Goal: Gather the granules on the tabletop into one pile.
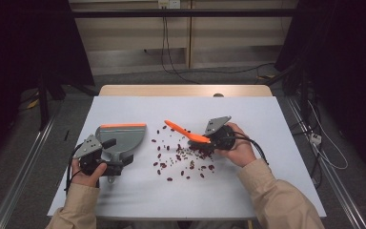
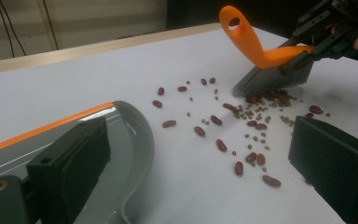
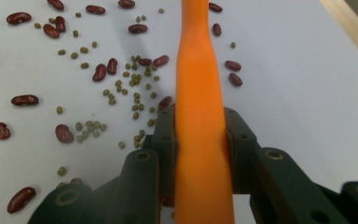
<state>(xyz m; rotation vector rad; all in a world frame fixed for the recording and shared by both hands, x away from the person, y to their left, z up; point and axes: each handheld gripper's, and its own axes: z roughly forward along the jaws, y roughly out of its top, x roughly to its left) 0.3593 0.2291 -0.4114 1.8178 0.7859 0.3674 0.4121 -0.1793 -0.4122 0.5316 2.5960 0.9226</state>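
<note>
Hiding its bristles in the right gripper view, orange brush clamped by right gripper fingers, dustpan cut off, left grip unclear

White table with a wooden far edge. Red kidney beans and small green mung beans lie scattered around its centre; a grey dustpan with an orange lip rests at 9 o'clock.

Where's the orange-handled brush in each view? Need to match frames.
High view: orange-handled brush at centre, right of the grey dustpan.
Left gripper view: upper right, bristles on the table.
Right gripper view: handle runs up the centre.
Shared landmark: scattered red beans.
</note>
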